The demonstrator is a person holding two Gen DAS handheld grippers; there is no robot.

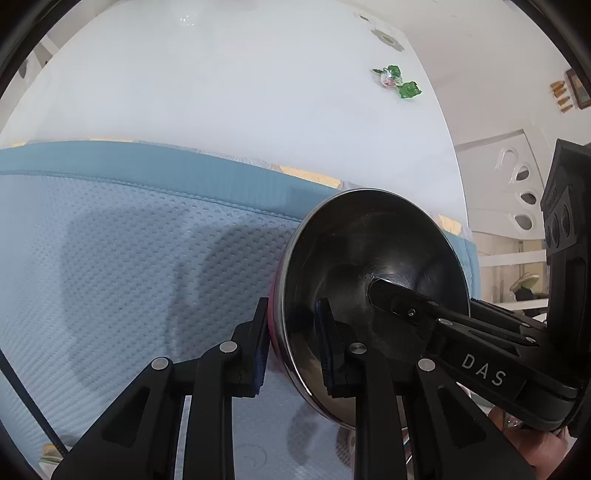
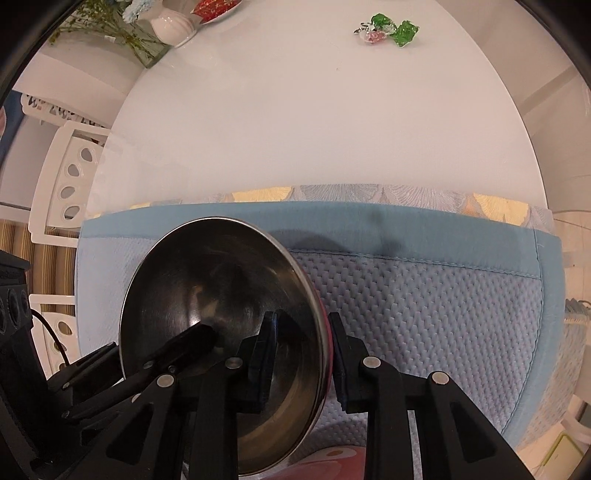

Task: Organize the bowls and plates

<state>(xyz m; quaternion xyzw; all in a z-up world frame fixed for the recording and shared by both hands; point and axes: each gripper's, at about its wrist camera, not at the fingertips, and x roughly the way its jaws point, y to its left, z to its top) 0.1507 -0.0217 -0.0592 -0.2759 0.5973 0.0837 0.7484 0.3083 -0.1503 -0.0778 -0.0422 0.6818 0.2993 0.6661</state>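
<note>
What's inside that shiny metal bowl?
No food. The bowl holds only one finger of each claw, left and right, pinching opposite rims. Those fingers hide part of the bottom.

I am seeing the bowl (image 1: 373,280) sitting over the mat (image 1: 122,266), which is lying on the near part of the bench (image 1: 229,85). My left gripper (image 1: 291,347) is straddling the bowl's left rim, one finger inside and one outside; my right gripper (image 2: 301,362) is straddling the opposite rim likewise. Well behind the mat, the candies (image 2: 388,31) are lying on the bench. A vase (image 2: 173,24) is standing at the far left corner.
</note>
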